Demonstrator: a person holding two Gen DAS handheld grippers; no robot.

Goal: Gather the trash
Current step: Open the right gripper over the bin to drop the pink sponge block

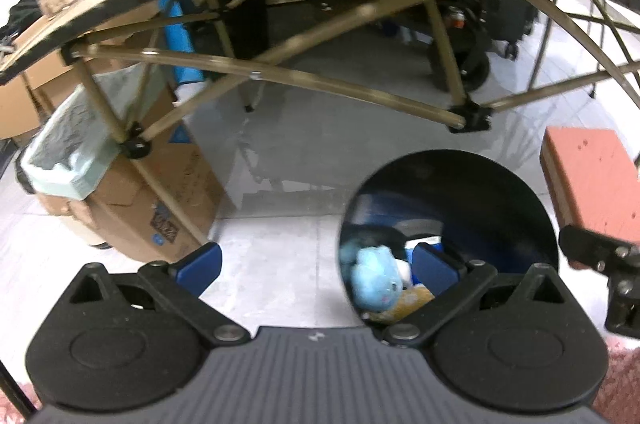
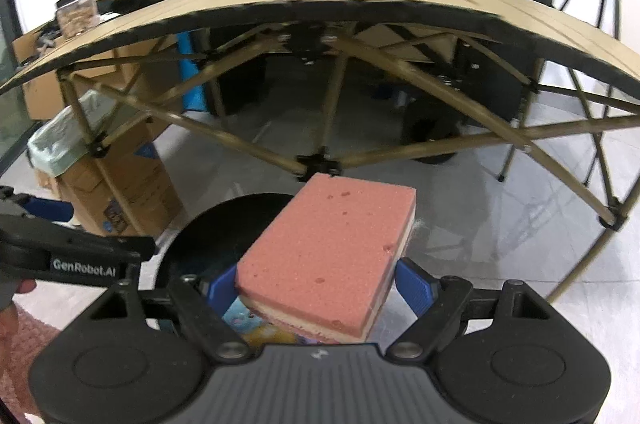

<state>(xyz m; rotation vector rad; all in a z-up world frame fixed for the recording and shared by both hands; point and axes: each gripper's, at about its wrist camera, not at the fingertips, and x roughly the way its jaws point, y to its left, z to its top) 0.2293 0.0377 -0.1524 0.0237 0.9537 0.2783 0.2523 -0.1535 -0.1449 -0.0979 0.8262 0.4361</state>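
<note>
Right tool (image 2: 316,284) grips a pink sponge (image 2: 328,252) by its long sides, held over the round black bin (image 2: 192,236) whose mouth shows at 9 o'clock of it; the left tool (image 1: 316,264) hangs with its jaws apart and nothing between them, the bin at its 2 o'clock. Judged from here, the soft, porous, layered block could squash, skew and tip out past the thin rim onto the tiled floor.

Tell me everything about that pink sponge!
The pink sponge is a thick rectangular block with a pitted, foamy pink top, a pale layer beneath and a darker purplish one at the bottom. The right gripper clamps its near end between blue pads, holding it slightly tilted in the air, above the black bin.
</note>
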